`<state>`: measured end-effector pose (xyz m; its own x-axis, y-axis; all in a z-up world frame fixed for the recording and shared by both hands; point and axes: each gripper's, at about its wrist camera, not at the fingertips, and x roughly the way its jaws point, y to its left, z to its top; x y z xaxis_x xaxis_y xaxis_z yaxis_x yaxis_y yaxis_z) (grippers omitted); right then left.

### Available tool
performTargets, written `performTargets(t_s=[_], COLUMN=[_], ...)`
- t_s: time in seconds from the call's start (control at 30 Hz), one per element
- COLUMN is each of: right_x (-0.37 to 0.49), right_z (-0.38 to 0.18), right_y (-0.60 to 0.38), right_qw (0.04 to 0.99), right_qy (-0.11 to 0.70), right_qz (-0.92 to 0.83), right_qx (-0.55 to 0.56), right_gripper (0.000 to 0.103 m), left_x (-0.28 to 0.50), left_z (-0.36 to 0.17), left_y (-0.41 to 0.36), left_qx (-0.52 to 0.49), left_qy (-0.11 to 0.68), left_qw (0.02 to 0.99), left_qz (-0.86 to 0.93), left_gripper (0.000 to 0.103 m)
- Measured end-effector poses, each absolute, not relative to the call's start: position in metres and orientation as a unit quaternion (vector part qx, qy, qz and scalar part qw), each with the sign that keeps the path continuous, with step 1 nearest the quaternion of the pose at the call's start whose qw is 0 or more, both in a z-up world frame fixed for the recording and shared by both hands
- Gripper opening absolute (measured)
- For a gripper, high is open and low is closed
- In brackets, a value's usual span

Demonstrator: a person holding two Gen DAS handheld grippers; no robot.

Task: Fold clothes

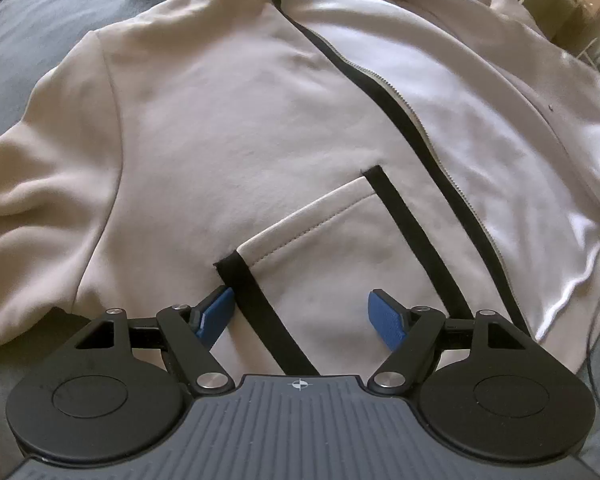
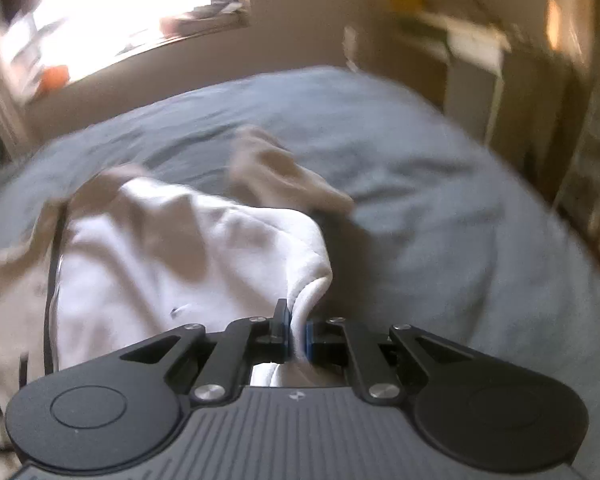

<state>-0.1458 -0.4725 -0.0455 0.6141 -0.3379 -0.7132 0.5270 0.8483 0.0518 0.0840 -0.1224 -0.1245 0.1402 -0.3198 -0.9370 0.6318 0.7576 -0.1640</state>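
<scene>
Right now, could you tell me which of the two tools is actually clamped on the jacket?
The right tool: its pads pinch a fold of the beige jacket. The left tool hangs open above the pocket.

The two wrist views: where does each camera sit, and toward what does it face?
Left wrist: sits behind the open left gripper, faces steeply down at the beige zip-up hoodie with black trim above its front pocket; blue pads show.
Right wrist: sits behind the right gripper, shut on the hoodie's white-lined edge, faces across the grey bedspread toward a bright window.
Shared: same hoodie, same bedspread.
</scene>
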Motion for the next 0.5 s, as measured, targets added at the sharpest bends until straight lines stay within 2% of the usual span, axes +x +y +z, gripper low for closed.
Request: performTargets(t_s=[0.13,0.27,0.37,0.5], right_x=[-0.134,-0.118,-0.111,-0.109], right_z=[-0.037,-0.064,-0.099,-0.126], right_y=[-0.394,-0.316,-0.273,-0.242], right_qw=[0.898,0.886,0.869,0.861], right_qy=[0.383,0.414,0.445,0.462], right_qz=[-0.215,-0.153,-0.111,-0.084], right_qx=[-0.016,-0.144,-0.187,-0.195], right_gripper=[0.007,0.007,0.009,0.022], left_x=[0.084,0.082,0.080,0.075], left_z=[-0.125,-0.126,-0.126,-0.126], left_y=[-0.124,-0.124,-0.125,-0.125], left_qx=[0.132,0.134,0.138,0.143], left_qy=[0.573,0.568,0.564,0.559], left_qw=[0.746,0.748,0.750,0.753], left_qz=[-0.314,-0.315,-0.316,-0.315], left_gripper=[0.075,0.075,0.075,0.075])
